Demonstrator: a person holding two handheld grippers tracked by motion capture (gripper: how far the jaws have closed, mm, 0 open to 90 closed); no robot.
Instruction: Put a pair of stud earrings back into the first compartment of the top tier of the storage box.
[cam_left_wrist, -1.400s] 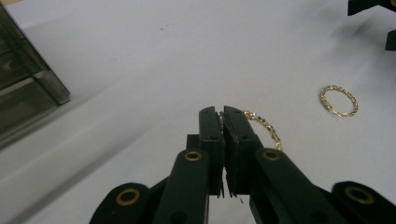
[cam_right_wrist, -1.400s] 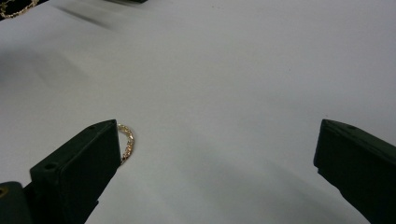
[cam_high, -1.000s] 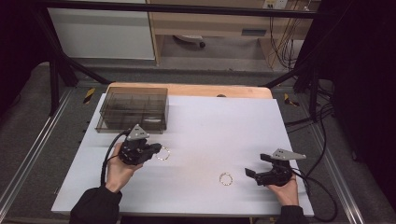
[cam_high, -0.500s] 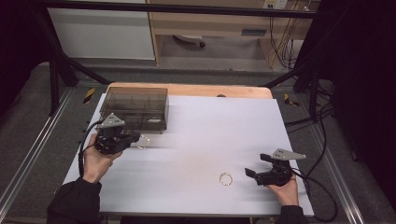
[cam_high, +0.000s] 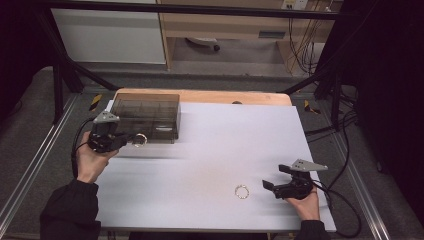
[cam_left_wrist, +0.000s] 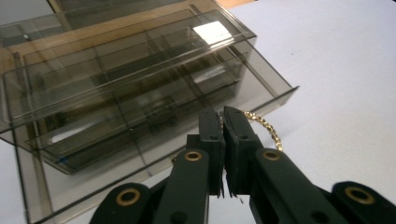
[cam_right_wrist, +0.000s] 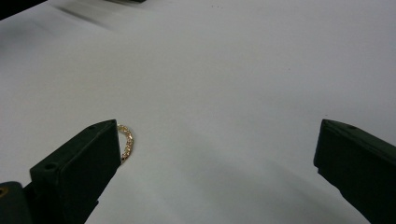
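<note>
A gold chain bracelet (cam_left_wrist: 264, 127) hangs from my left gripper (cam_left_wrist: 222, 122), whose jaws are shut on it. In the high view that left gripper (cam_high: 126, 141) is held at the table's left, just in front of a smoked clear compartment box (cam_high: 147, 115) with its lid closed, and the bracelet (cam_high: 140, 141) dangles by the box's front wall (cam_left_wrist: 140, 140). A second gold bracelet (cam_high: 242, 191) lies flat on the white table. My right gripper (cam_high: 274, 178) rests just right of it, jaws wide open. In the right gripper view this bracelet (cam_right_wrist: 126, 140) peeks out beside the left jaw of that gripper (cam_right_wrist: 217, 135).
The white table top (cam_high: 225, 145) ends at a wooden strip (cam_high: 200, 96) along the far side. Black frame posts and cables stand around the table, with a metal rail (cam_high: 30, 170) at the left. A cable trails from each gripper.
My left gripper has moved left and away from me, up to the box's front, carrying the bracelet off the table. The right gripper and its bracelet have stayed put.
</note>
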